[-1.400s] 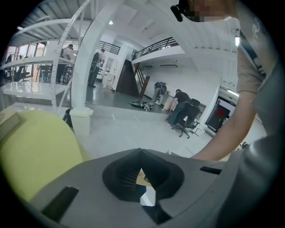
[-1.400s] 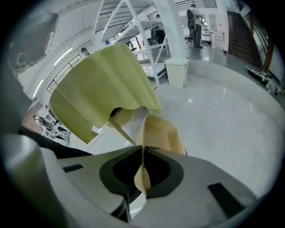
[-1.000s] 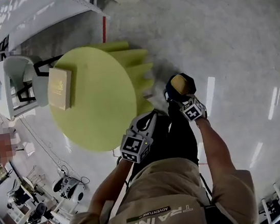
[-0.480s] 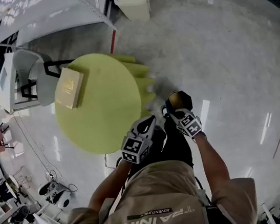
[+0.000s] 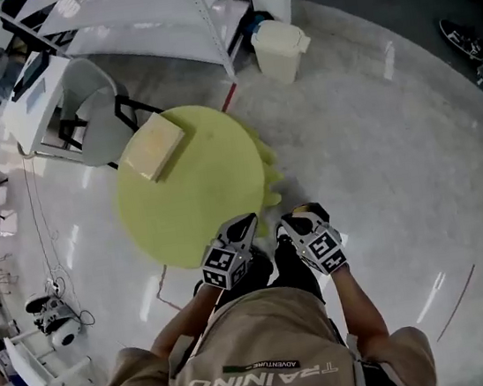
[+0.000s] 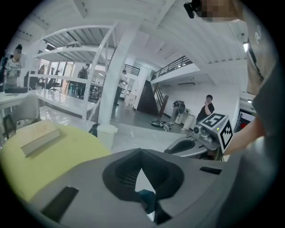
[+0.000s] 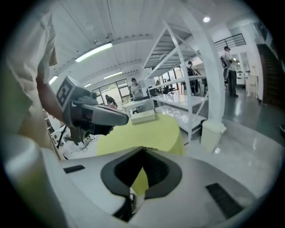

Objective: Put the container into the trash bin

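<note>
L gripper (image 5: 242, 222) & R gripper (image 5: 301, 217) hang close to the body, jaws together on nothing, prob. idle btw steps; only container-like thing in view is the flat box (image 5: 155, 146) on the table (image 5: 195, 208), well apart from the bin (image 5: 279, 48) beyond it.

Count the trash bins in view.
1. The cream lidded trash bin stands on the floor beyond the yellow-green round table, beside the white rack. Others may be hidden behind it.

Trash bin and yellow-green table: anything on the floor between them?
Head view: only bare floor and a short red line between the trash bin and the table.
</note>
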`<state>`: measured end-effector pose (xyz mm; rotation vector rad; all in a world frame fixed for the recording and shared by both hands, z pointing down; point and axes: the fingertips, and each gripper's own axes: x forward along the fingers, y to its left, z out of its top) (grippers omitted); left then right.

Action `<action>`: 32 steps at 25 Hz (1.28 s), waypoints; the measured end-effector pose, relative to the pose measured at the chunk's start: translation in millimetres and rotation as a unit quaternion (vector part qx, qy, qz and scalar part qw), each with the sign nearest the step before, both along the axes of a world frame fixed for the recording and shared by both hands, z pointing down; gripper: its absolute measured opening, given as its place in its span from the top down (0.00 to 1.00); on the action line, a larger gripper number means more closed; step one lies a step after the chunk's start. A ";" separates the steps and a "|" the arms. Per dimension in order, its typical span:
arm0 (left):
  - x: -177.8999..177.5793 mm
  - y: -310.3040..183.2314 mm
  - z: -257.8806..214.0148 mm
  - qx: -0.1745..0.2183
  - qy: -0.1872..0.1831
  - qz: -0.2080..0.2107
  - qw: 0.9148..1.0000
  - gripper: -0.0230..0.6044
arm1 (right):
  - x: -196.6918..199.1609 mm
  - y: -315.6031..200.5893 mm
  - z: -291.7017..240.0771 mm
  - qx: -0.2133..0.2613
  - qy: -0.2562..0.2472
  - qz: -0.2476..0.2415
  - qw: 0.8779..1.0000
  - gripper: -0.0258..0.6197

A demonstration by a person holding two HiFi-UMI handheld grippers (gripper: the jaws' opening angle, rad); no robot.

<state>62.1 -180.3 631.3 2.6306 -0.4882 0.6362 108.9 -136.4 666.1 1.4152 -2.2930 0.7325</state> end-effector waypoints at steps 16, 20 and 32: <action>-119.0 -61.1 -112.8 0.151 0.031 -0.156 0.976 0.96 | -85.6 -90.7 -173.0 0.153 -0.027 -0.060 0.986 0.96; -141.8 -69.4 -136.1 0.177 0.034 -0.192 0.965 0.96 | -100.6 -106.2 -194.7 0.179 -0.019 -0.078 0.981 0.96; -198.2 -84.1 -174.4 0.201 0.031 -0.252 0.946 0.96 | -134.0 -109.5 -221.7 0.206 -0.018 -0.097 0.974 0.96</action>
